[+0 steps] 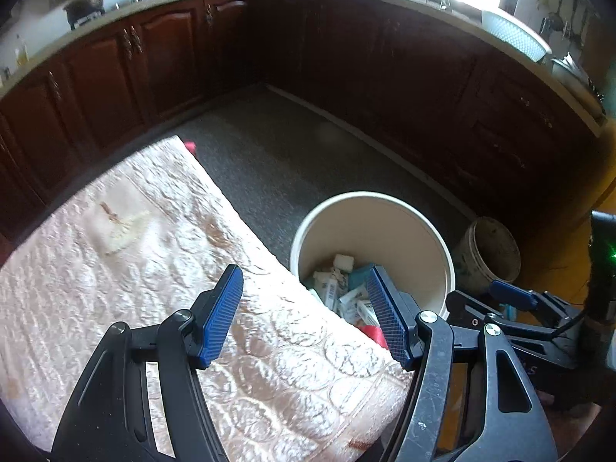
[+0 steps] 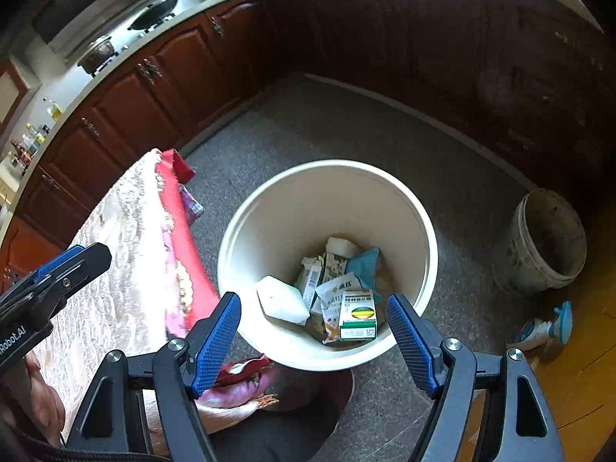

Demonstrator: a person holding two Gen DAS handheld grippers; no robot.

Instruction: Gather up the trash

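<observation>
A cream trash bucket (image 2: 396, 200) stands on the grey floor beside the table; the left wrist view shows the bucket (image 1: 385, 227) too. Inside lie several pieces of trash: a green-and-white box (image 2: 358, 313), a white block (image 2: 283, 300), crumpled cartons (image 2: 323, 273) and a blue wrapper (image 2: 365, 265). My right gripper (image 2: 313, 331) hangs open above the bucket's near rim with nothing between its fingers. My left gripper (image 1: 308, 308) is open over the table edge beside the bucket, empty; it also shows at the left in the right wrist view (image 2: 57, 265).
The table has a pale embossed cloth (image 1: 134, 250) with a red fringe (image 2: 181, 238). A dirty grey bucket (image 2: 543, 242) and a spray bottle (image 2: 543, 329) are on the floor at the right. Dark wooden cabinets (image 1: 115, 77) run around the floor.
</observation>
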